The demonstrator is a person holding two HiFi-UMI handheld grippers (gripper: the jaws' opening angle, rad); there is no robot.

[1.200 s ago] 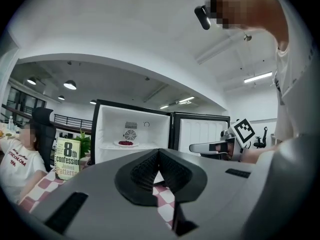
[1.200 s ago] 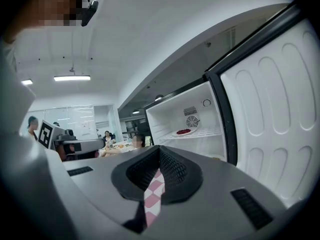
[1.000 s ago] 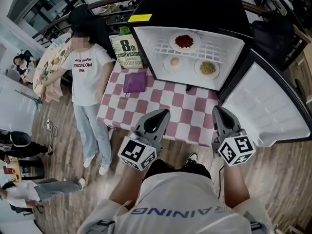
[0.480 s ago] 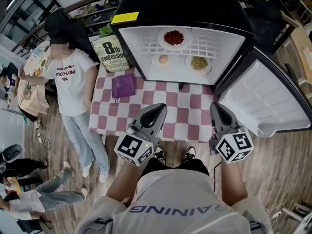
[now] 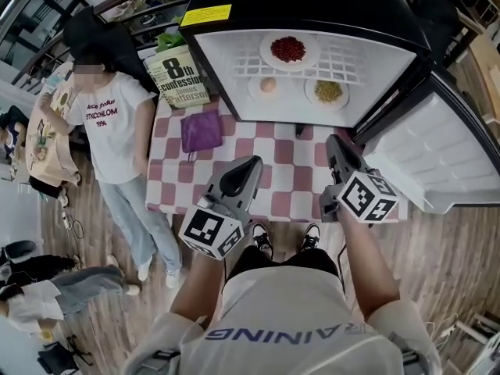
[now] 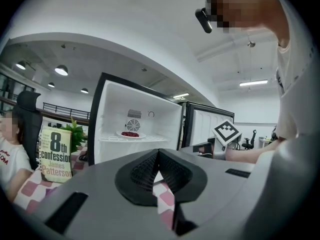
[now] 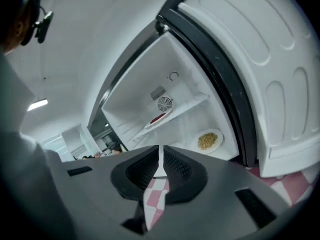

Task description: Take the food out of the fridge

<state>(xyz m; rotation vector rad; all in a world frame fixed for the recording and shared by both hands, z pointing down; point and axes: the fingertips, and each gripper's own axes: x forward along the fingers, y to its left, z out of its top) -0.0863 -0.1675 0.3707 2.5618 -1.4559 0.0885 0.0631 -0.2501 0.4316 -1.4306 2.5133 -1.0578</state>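
Note:
The small black fridge (image 5: 234, 69) stands open on the checked table (image 5: 289, 174). On its wire shelf sits a plate of red food (image 5: 288, 50). Below are a plate with a pale round piece (image 5: 268, 86) and a plate of yellow-green food (image 5: 329, 91). My left gripper (image 5: 254, 162) is shut and empty, over the table's near half, pointing at the fridge (image 6: 135, 129) and the red plate (image 6: 130, 134). My right gripper (image 5: 334, 141) is shut and empty, close to the fridge's lower right corner. Ahead of its jaws (image 7: 160, 156) are the yellow-green plate (image 7: 208, 140) and the red plate (image 7: 159, 118).
The fridge door (image 5: 437, 155) hangs open to the right, close beside my right gripper. A purple cloth-like item (image 5: 201, 131) and an upright book (image 5: 181, 78) sit on the table's left. A person in a white T-shirt (image 5: 109, 123) stands left of the table.
Both grippers have moved forward over the table toward the fridge. The right one has gone further and rolled, so its marker cube now faces differently. Both stayed shut.

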